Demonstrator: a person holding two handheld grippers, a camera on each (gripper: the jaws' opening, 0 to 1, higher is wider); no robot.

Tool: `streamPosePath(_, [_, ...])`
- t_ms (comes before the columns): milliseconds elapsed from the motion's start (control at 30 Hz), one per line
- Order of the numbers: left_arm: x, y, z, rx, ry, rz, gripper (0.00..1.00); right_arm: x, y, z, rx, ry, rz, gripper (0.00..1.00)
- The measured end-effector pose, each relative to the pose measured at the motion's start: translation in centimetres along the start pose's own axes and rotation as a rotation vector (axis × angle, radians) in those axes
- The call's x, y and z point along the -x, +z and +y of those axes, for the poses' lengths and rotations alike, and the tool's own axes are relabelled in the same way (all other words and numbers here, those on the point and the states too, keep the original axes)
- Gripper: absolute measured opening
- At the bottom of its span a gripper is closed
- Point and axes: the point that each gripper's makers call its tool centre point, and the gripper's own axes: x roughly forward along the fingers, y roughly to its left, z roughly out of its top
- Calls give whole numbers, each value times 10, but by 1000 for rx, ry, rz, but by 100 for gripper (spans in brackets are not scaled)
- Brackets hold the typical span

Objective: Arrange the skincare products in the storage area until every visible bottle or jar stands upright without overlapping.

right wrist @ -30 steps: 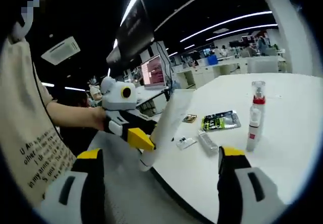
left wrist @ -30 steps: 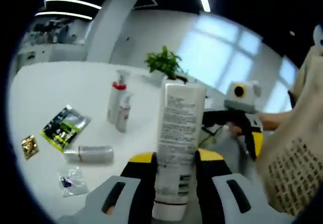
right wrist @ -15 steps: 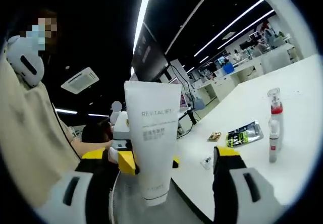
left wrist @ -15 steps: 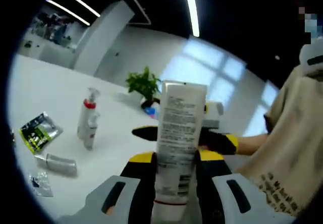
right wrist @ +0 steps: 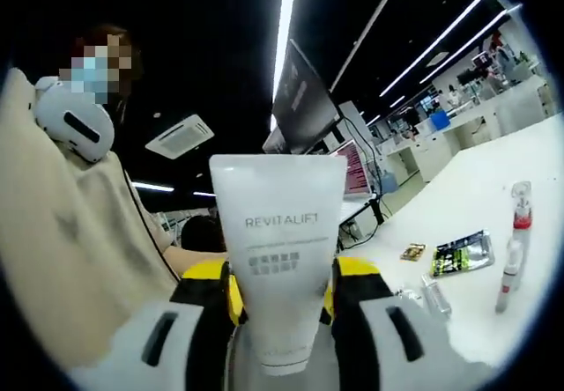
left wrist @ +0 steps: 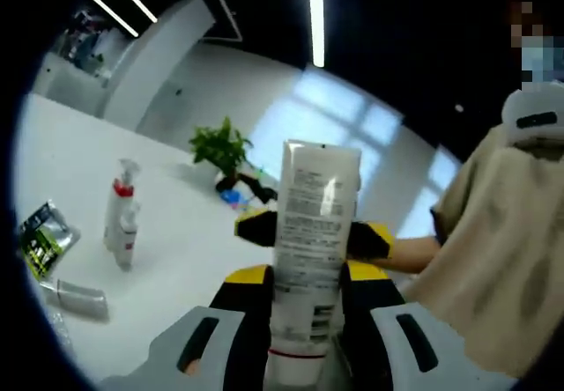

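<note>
White plastic tube [left wrist: 310, 259] sits upright, clamped by both your grippers: left gripper [left wrist: 302, 290] pinches its lower body, right gripper [right wrist: 279, 290] closed on it too. Looks soft, light and squashy, so grip gently low down near the cap. Spray bottles [left wrist: 121, 224] stand on the table [left wrist: 189, 250] ahead-left of your left gripper.

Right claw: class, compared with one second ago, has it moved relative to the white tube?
Yes. The right claw has closed in on the white tube; earlier it stood open, away from the tube, which the left claw holds.
</note>
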Motion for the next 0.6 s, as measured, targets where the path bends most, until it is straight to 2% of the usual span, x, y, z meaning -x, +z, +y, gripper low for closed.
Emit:
streamPosePath(233, [-2,0,-5,38,-51,5,27,0,5,2,-26,23,-42,38])
streamPosePath(333, [-2,1,-2,59,-61,0,27,-2,7,-3,-59,9,-59,38])
streamPosePath(467, [0,7,6,92,-38,-16,28,-3,12,-14,-80,-39,-97,37])
streamPosePath(600, [3,17,8,66,-10,-32,29,-4,19,-17,-74,-80,-131,36])
